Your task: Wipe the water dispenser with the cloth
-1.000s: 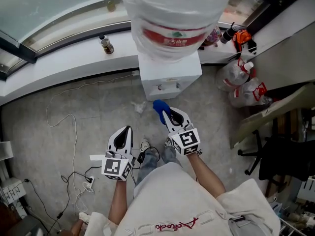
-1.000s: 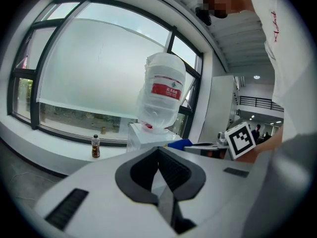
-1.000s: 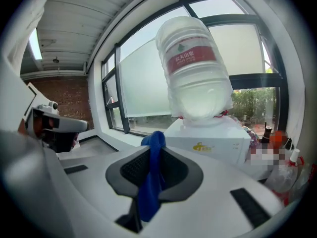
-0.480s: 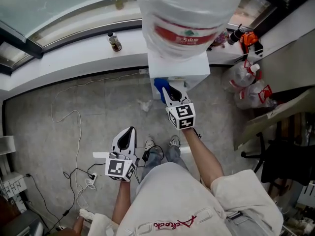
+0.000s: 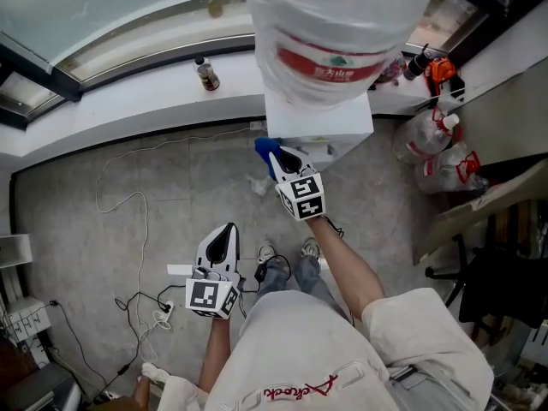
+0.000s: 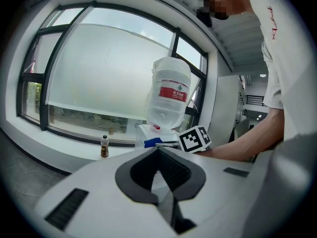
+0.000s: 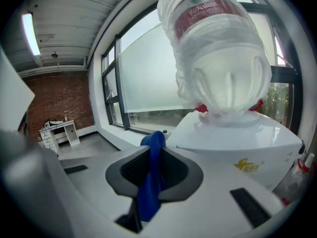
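- grey concrete floor [image 5: 128, 229] under a curved window ledge [image 5: 145, 105]; loose cables [image 5: 120, 195] lie across the floor and a small bottle [image 5: 205, 75] stands on the ledge at 11 o'clock from the person.
- water dispenser [image 5: 330, 128], a white box, stands at 12 to 1 o'clock against the ledge, with a big bottle [image 5: 338, 24] upended on top.
- right gripper [image 5: 278, 157] is clamped on the blue cloth [image 5: 263, 150]; a fold sticks up past the jaw tips and the rest hangs down between them.
- cloth sits at the dispenser's 7 o'clock corner, just beside the top front edge.
- left gripper [image 5: 223, 232] hangs low at 7 o'clock from the right one, jaws pressed together on nothing, well apart from the dispenser.
- step, as i read it: cloth brought up to the casing, wiping stroke about to begin or just starting.
- next move likely calls for pressing the cloth flat on the white top and sweeping toward 3 o'clock, staying clear of the bottle neck.
- hard to tell: whether the cloth actually touches the casing.
- hidden: in the head view the bottle covers most of the dispenser top, and its lower body is out of sight.
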Demonstrator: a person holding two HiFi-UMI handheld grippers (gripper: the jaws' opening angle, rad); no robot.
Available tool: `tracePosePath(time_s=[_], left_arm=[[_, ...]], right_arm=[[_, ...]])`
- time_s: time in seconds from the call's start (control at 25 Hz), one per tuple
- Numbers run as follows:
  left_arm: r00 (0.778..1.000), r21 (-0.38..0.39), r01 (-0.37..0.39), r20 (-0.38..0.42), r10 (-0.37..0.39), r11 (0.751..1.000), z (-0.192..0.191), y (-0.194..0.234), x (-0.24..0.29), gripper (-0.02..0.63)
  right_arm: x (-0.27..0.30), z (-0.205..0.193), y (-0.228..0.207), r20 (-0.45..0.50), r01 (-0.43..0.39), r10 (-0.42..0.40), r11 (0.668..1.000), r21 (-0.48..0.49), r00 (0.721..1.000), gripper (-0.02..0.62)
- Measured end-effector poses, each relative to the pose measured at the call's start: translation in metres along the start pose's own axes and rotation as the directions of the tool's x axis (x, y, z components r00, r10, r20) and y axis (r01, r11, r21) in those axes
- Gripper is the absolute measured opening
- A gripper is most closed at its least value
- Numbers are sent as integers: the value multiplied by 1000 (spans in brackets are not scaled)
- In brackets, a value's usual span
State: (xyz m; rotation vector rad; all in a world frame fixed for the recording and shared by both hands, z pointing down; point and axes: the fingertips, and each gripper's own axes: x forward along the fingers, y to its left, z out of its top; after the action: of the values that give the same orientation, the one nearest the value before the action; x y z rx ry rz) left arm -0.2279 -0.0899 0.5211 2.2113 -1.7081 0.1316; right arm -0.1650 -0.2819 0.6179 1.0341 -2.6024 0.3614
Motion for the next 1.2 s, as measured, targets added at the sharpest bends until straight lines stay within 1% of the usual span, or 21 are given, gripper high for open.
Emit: tracePosePath(time_s=[0.24, 0.44, 0.64, 0.92, 1.2], left_arm=[[1000, 10, 9, 0, -9, 1000, 3, 0, 6, 11], [999, 13, 43, -3, -43, 999, 4, -11, 17, 11], [997, 26, 80, -9, -80, 996, 4, -25, 30, 11], [995, 34, 101, -16, -100, 994, 4, -34, 37, 11], [995, 40, 101, -19, -100, 994, 6, -36, 39, 11]], right_arm=[[-8, -3, -29, 0, 53, -53, 998, 17, 999, 57], [-32, -8, -64, -1, 118, -118, 993, 24, 993, 57], [-59, -13, -107, -1, 196, -196, 980, 33, 981, 57], [-98, -20, -171, -10, 314, -314, 948, 44, 949, 57], [-126, -27, -222, -23, 401, -401, 914, 55, 916, 57]])
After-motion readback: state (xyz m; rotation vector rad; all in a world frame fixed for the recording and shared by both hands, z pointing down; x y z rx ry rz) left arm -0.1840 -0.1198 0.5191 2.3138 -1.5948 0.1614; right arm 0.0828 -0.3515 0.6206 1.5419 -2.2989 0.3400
